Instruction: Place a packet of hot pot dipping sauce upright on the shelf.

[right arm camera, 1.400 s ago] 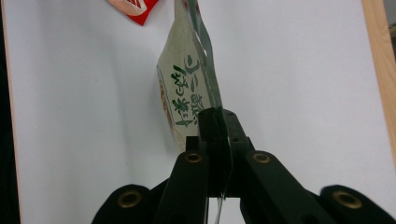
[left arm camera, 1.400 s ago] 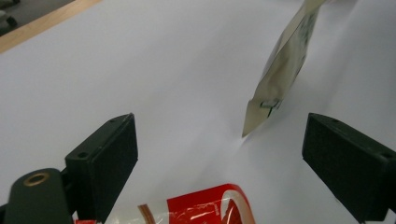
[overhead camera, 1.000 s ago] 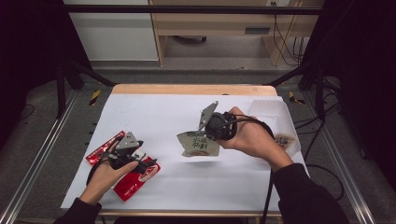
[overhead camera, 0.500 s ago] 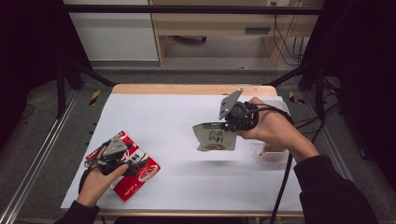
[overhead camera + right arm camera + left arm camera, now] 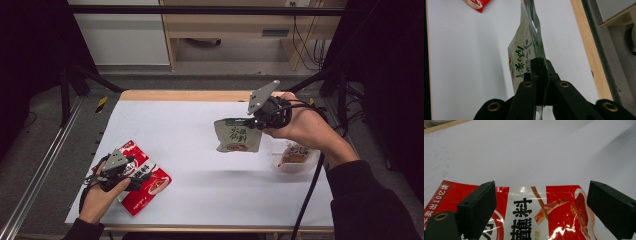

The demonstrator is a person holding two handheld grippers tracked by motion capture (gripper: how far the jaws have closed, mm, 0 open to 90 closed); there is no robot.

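Green pouch [image 5: 238,135] now higher, nearer table's right edge [image 5: 327,200], jaws clamped.

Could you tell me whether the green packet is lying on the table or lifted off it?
Lifted: the green packet hangs from the shut right gripper above the table.

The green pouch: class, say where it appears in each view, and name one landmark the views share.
High view: green pouch hangs right of centre, clamped by the right gripper.
Left gripper view: not in it.
Right gripper view: centre, pinched between the jaws.
Shared landmark: red pouch.
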